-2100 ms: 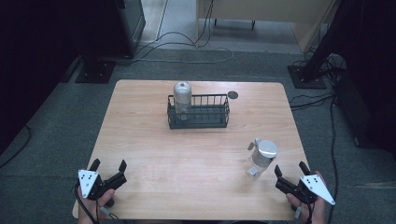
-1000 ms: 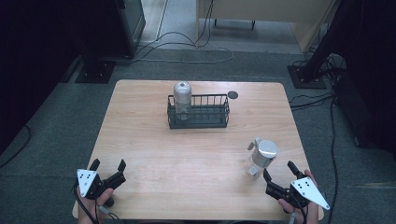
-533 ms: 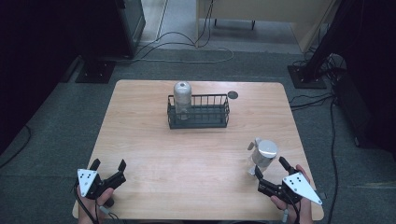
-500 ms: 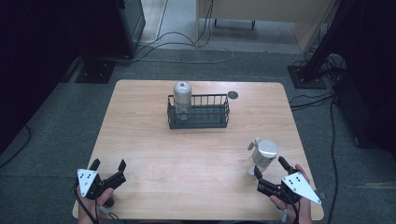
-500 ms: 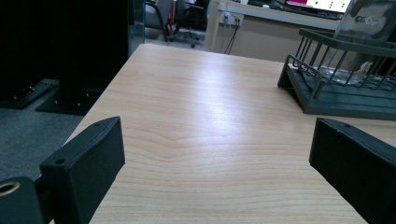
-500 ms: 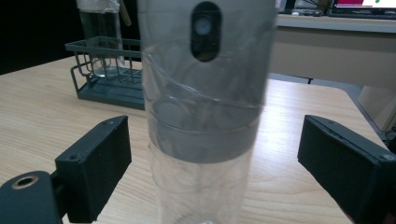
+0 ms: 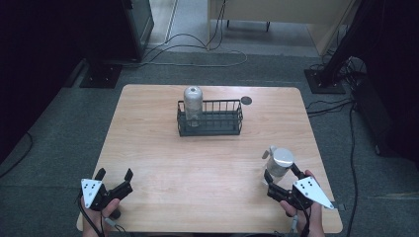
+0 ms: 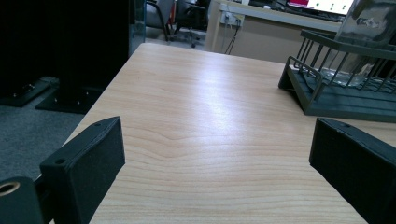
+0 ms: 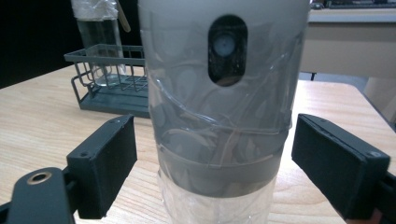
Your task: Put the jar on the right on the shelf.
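Since the earlier frame, right gripper (image 7: 282, 178) had advanced until the clear plastic bottle with a grey cap (image 9: 219, 116) stood between its jaws, which had just been closing but weren't yet touching it. Left gripper (image 7: 115, 178) waited wide open and empty. Grasping seemed underway; next, squeeze squarely, then lift, probably towards the dark wire basket (image 7: 211, 118) beyond.
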